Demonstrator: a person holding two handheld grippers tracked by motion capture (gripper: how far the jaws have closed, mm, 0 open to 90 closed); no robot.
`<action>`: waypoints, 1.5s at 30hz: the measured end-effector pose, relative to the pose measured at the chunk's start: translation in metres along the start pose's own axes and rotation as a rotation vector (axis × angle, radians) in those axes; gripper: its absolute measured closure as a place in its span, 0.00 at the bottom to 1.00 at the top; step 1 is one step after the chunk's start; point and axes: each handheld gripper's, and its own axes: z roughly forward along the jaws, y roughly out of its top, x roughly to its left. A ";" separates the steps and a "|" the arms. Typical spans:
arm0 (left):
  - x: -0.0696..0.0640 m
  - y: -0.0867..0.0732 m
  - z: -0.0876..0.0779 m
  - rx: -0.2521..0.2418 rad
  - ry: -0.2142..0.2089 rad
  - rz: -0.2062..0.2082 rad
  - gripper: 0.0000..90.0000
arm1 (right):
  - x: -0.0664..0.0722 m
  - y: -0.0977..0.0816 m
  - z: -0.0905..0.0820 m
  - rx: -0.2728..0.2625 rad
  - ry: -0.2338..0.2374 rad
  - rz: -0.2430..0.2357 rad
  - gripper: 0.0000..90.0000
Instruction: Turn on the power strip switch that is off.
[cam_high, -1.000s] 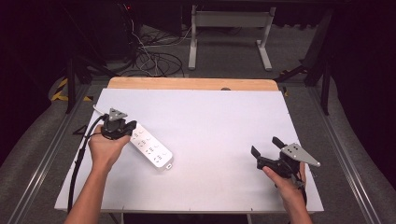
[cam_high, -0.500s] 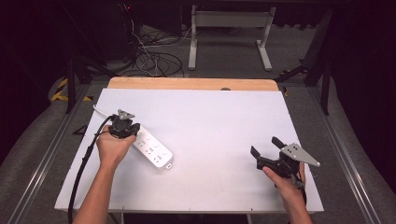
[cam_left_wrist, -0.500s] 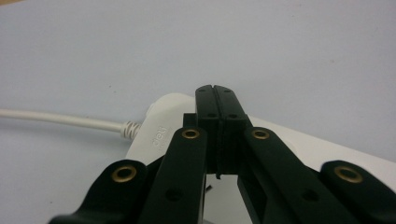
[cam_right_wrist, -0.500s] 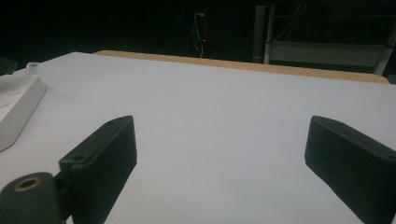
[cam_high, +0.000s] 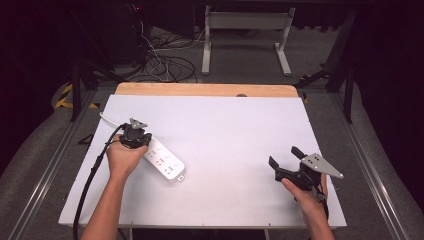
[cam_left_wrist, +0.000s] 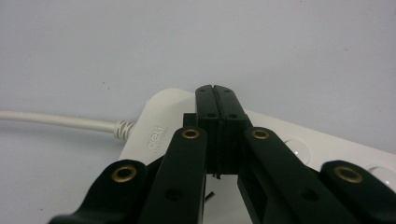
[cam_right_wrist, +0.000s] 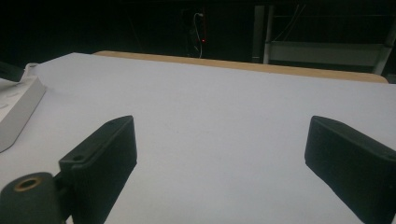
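Observation:
A white power strip (cam_high: 166, 163) lies slanted on the left part of the white table (cam_high: 225, 130), and its pale cable (cam_high: 107, 120) runs off toward the table's left edge. My left gripper (cam_high: 134, 135) rests over the strip's cable end. In the left gripper view my left gripper (cam_left_wrist: 216, 95) has both jaws pressed together with nothing between them, tips just above the power strip (cam_left_wrist: 156, 126) where the cable (cam_left_wrist: 56, 120) enters. My right gripper (cam_high: 284, 156) hovers near the front right of the table, open and holding nothing. In the right gripper view my right gripper (cam_right_wrist: 224, 140) faces bare table, with the power strip (cam_right_wrist: 16, 109) far left.
A wooden strip (cam_high: 205, 89) borders the table's far edge. Beyond it are a metal stand (cam_high: 245, 30) and loose cables (cam_high: 165, 62) on the dark floor. The left gripper's black cable (cam_high: 90, 185) trails off the table's front left.
My left gripper has shifted slightly to the right over the cable end of the power strip. The right gripper has stayed where it was, still open.

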 end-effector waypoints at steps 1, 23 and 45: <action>0.000 0.000 0.001 0.005 -0.002 0.000 1.00 | 0.000 0.000 0.000 -0.001 0.000 0.001 0.11; -0.008 0.002 0.007 0.023 0.034 -0.017 1.00 | 0.001 0.001 -0.001 -0.005 -0.007 0.003 0.11; -0.013 0.004 0.008 0.058 0.058 -0.011 1.00 | 0.000 0.002 -0.006 -0.020 -0.025 0.015 0.11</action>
